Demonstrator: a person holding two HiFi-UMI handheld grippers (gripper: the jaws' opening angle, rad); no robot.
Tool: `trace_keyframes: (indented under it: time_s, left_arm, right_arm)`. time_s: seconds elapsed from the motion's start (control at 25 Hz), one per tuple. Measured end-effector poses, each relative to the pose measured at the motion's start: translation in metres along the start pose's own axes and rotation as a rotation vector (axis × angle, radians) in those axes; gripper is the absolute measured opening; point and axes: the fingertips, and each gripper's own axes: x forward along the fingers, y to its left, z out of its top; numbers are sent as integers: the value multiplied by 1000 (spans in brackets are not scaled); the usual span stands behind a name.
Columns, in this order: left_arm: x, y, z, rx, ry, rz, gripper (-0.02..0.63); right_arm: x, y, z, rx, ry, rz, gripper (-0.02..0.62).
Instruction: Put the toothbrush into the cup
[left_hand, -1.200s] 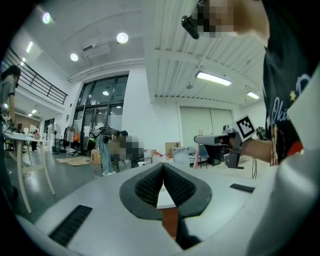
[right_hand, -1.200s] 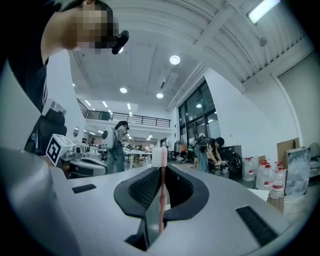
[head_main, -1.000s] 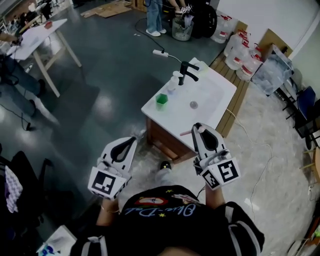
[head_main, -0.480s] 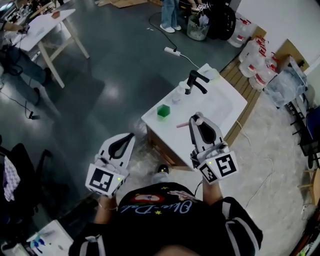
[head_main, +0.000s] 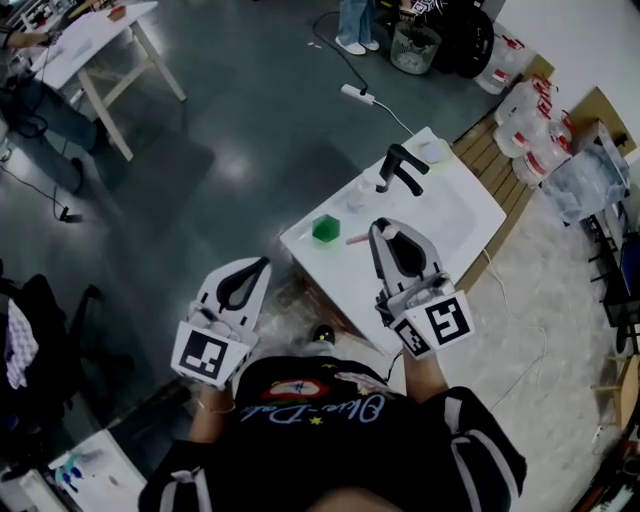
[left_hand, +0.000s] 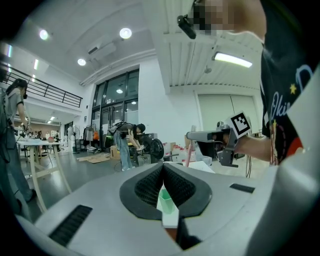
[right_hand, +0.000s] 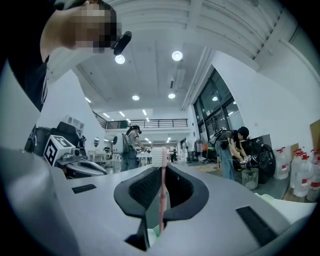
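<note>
Toothbrush (right_hand: 162, 185), pink, is pinched between the jaws of the right gripper (right_hand: 161, 167). In the right gripper view its long axis stands upright across the jaws. The white bristle head sits above the tips and faces left, and the handle runs down between the pads. In the head view only a short pink stretch shows, sticking out just left of the jaw tips.

The green cup (head_main: 323, 229) stands just left of those tips, close to the pink stretch. Whether the two touch cannot be told. The cup is upright on the white counter (head_main: 345, 285), and a black faucet (head_main: 400, 167) stands ahead of the jaws.

The right gripper is held out level over the counter, pointing away from the person. The left gripper (head_main: 262, 265) is held lower and to the left, off the counter's edge. Its jaws are pressed together at the tips on nothing, and the cup shows far off through the gap behind them.

A second ago the right jaws were at the counter's near edge, well short of the cup. They have since advanced over the counter to the cup's side, while the left gripper has kept its place.
</note>
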Motion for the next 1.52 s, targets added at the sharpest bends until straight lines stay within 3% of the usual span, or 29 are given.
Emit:
trace_keyframes:
  time_s: [0.28, 0.56, 1.0, 1.52]
  left_arm:
    - [5, 26, -3, -25, 26, 7, -5]
    - [12, 54, 7, -14, -7, -3, -5]
    - [1, 69, -9, -42, 34, 33, -5]
    - [-26, 89, -15, -43, 51, 103, -5]
  right_arm:
    - [23, -4, -11, -6, 27, -26, 17]
    - [44, -7, -33, -4, 81, -58, 17]
    - [67, -9, -106, -16, 269, -39, 17]
    - [91, 2, -169, -147, 453, -5, 17]
